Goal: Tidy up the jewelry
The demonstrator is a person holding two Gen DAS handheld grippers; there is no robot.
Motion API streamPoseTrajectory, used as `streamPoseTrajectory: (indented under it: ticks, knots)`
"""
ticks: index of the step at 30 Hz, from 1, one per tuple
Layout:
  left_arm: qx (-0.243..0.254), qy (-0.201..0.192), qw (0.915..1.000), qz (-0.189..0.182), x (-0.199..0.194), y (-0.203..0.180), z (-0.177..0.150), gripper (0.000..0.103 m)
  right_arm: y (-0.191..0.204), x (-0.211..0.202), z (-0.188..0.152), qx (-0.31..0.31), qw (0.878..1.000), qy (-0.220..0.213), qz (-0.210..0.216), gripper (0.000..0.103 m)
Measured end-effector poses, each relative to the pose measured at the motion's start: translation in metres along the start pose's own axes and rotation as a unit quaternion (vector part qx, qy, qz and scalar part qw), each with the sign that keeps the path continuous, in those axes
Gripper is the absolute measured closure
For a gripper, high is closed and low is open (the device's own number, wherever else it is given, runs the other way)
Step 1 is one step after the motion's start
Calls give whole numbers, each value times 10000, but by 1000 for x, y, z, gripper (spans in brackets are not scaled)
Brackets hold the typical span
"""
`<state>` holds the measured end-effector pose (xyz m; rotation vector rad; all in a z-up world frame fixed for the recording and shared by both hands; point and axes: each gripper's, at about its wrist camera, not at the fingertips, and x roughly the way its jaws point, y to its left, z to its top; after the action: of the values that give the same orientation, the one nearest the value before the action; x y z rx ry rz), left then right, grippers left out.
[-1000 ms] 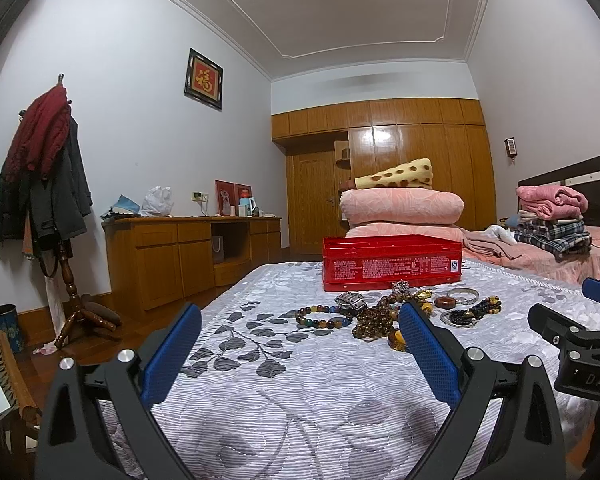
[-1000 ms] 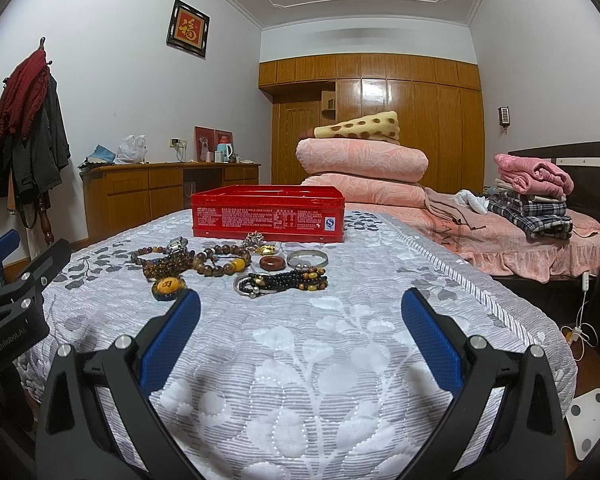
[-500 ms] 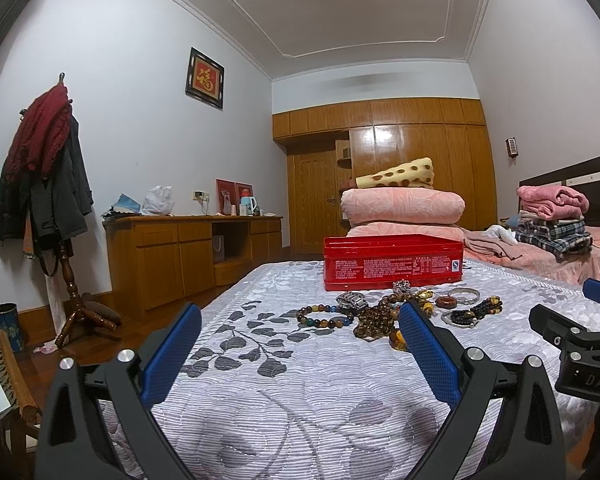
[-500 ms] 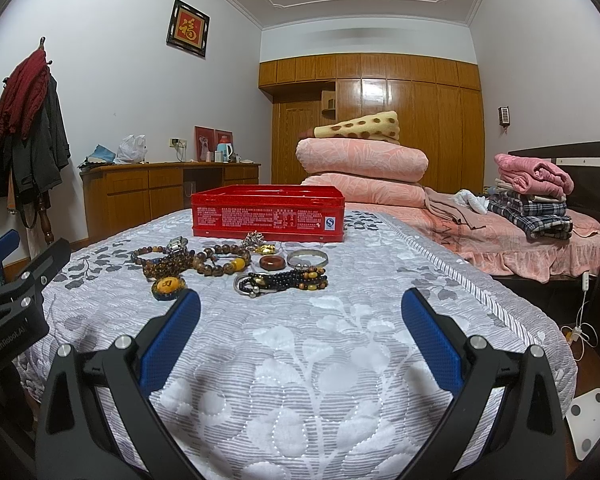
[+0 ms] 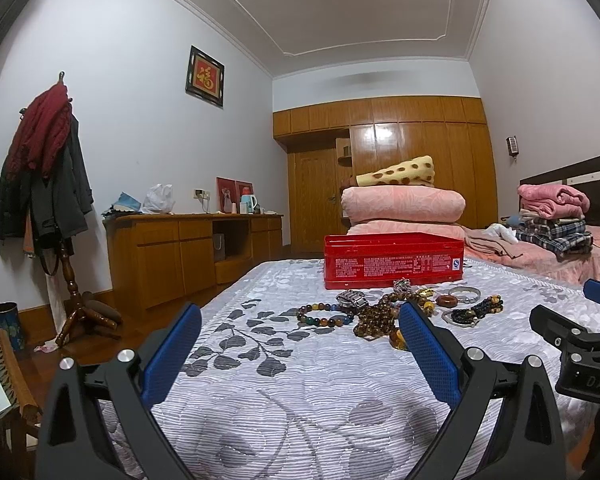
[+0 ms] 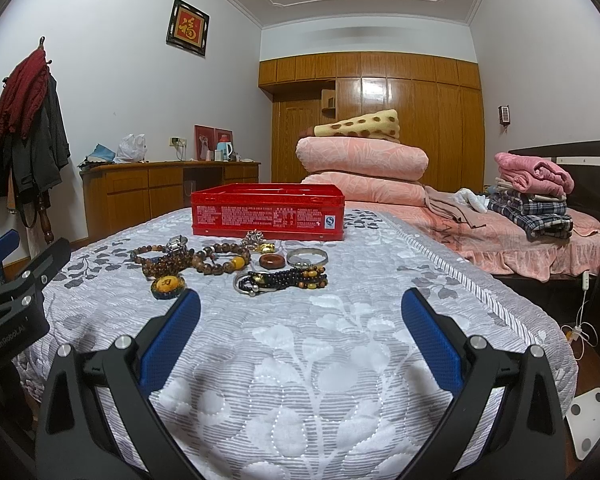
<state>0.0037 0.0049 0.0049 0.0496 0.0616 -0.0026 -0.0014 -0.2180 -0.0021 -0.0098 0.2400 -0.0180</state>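
- Two grippers up, both wide open and empty: left gripper (image 5: 300,344), right gripper (image 6: 300,330); we hold them low over the quilt (image 6: 308,384), near edge of the bed.
- Jewelry sits in a loose cluster on the quilt, at 12 o'clock from the right gripper and about 1 o'clock from the left, well apart from both.
- Red box (image 6: 268,216) is open-topped, just behind the cluster, at 12 o'clock; what's inside it we cannot tell.
- Pieces we can pick out: yellow pendant (image 6: 167,286) nearest, at 11 o'clock of the right view; dark bead strand (image 6: 288,279) with a silver ring end, nearest centre; brown ring (image 6: 273,261); silver bangle (image 6: 307,257); brown bead bracelets (image 6: 216,263); watch (image 6: 177,243); gold bits by the box, too small to name.
- In the left view a multicolour bracelet (image 5: 323,315) is the closest piece on our left side.
- Step: we judge this as the start, approach only; nothing gripped, nothing visibly sorted.
- Next: likely reach forward to the nearest piece, dark strand or pendant, close low on it against the soft quilt, then carry to the box.
- Risk: strands overlap, so one may drag another.
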Motion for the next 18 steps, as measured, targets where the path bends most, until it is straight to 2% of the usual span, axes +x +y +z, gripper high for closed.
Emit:
streamPoseTrajectory:
  ticks: [4, 8, 14, 18]
  knots:
    - [-9, 47, 10000, -25, 3, 5, 2, 6, 0, 1, 3, -22, 10000, 56, 64, 5]
    - [-48, 294, 9995, -63, 6, 6, 4, 6, 0, 7, 8, -49, 9996, 205, 166, 5]
    - [-193, 870, 9958, -230, 26, 4, 10, 6, -9, 24, 13, 224, 9960, 777, 383, 5]
    - [-22, 1188, 9925, -273, 37, -5, 15, 6, -14, 43, 16, 360, 9910, 1218, 418, 5]
